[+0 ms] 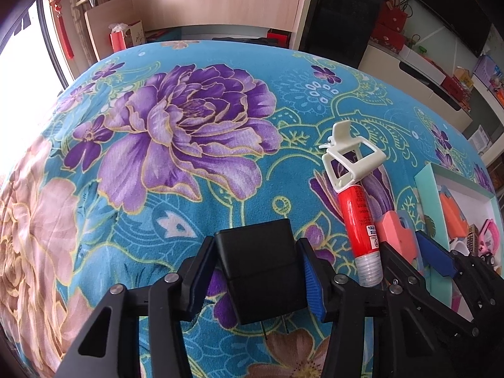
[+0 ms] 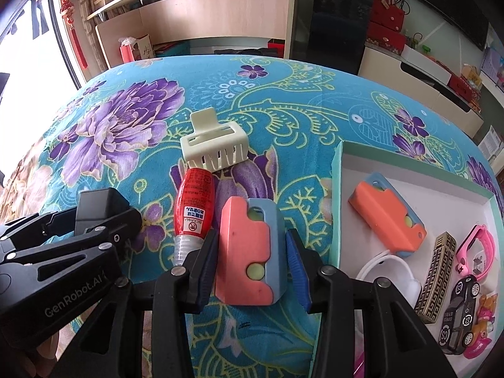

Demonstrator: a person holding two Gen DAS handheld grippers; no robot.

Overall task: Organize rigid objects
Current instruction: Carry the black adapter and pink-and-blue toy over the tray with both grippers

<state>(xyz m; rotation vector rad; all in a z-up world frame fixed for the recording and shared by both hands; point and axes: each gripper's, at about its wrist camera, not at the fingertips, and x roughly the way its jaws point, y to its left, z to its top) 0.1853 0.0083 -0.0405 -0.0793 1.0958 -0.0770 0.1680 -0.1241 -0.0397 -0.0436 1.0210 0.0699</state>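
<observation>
Gripping appears to be the step in hand on both sides. The left tool (image 1: 258, 278) is set around a black charger block (image 1: 263, 271) lying on the flowered cloth (image 1: 189, 126); its pads look pressed on the block's two sides, so it is judged clamped, though contact on the left pad is not wholly certain. The right tool (image 2: 252, 271) straddles a pink-and-blue toy block (image 2: 249, 252), the left pad touching it, the right pad seen with a thin gap, so it is judged not yet closed on it.

Both pieces remain on the cloth, outside the white tray (image 2: 341, 189). Next is called for: firm closure by the right tool, a lift, then carriage into the tray, where bare floor is left near the far wall.

From the right wrist the tray's contents are shown: a second orange block (image 2: 387, 217), a gold patterned bar (image 2: 438, 271), a toy car (image 2: 460, 312), a pink watch (image 2: 475, 245). From the left wrist the charger's prongs (image 1: 274, 327) are shown. A red tube (image 2: 193, 208) and a cream hair claw (image 2: 212, 148), touching each other, appear in both views.
</observation>
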